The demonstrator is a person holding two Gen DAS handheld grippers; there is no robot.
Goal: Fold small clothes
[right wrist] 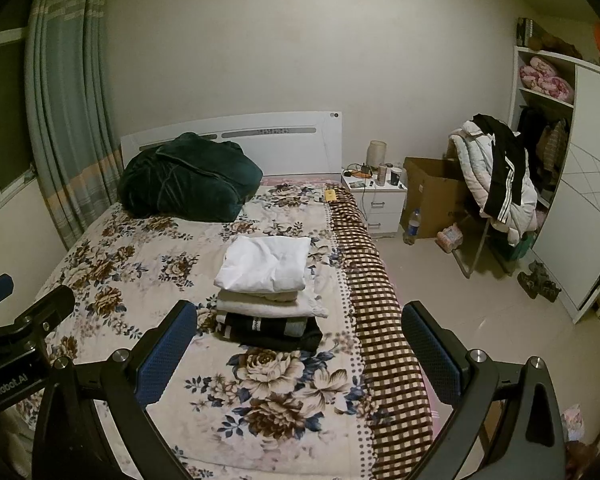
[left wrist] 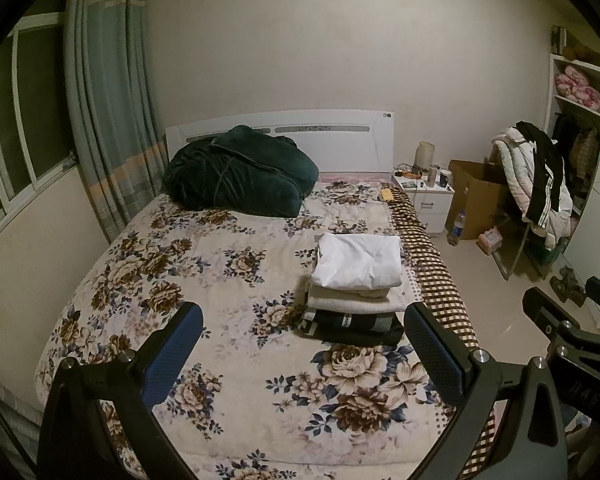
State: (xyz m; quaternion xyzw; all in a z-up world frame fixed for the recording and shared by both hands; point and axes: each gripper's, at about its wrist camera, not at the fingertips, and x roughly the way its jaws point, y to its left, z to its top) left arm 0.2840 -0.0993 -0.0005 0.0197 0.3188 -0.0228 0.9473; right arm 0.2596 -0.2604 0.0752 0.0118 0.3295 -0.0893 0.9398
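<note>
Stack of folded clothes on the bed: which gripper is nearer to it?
Left, narrowly. The left gripper has the stack of folded clothes just ahead, toward its right finger. The right gripper hovers beside it, with the stack nearer its left finger.

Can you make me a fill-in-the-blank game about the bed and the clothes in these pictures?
1. The top piece on the stack of folded clothes is coloured ____.
2. The dark green blanket lies bunched up near the bed's ____.
3. The left gripper and the right gripper hold nothing, and their jaws are both ____.
4. The plastic bottle stands on the ____, beside the cardboard box.

Missing words: white; headboard; open; floor
</note>
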